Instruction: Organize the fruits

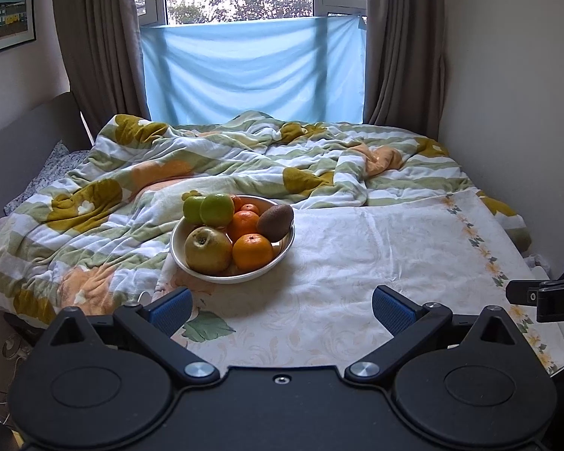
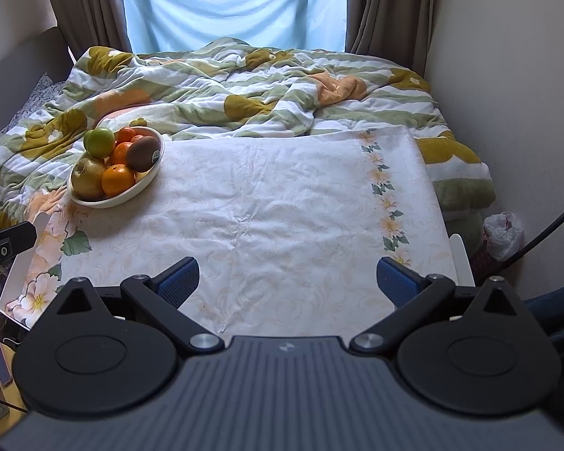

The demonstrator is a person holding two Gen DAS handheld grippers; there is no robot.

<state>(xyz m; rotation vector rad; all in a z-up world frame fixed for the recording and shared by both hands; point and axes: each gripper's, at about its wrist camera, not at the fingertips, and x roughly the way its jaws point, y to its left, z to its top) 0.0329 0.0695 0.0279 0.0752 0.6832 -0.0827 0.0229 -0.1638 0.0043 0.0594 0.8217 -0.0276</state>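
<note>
A white bowl [image 1: 176, 242] heaped with fruit sits at the far left corner of a cloth-covered bench [image 1: 357, 263] beside a rumpled bed [image 1: 244, 150]: green apples [image 1: 216, 208], a yellowish apple [image 1: 208, 250], oranges [image 1: 252, 251] and a kiwi [image 1: 275, 222]. The left gripper [image 1: 280, 310] and right gripper [image 2: 287, 278] hover at the near edge, fingers spread wide, holding nothing. All visible fruit lies in the bowl, which fits either a gathering completed or a sorting-out yet to come.

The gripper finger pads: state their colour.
Blue, ribbed pads on black arms; clearest in the left wrist view.
</note>
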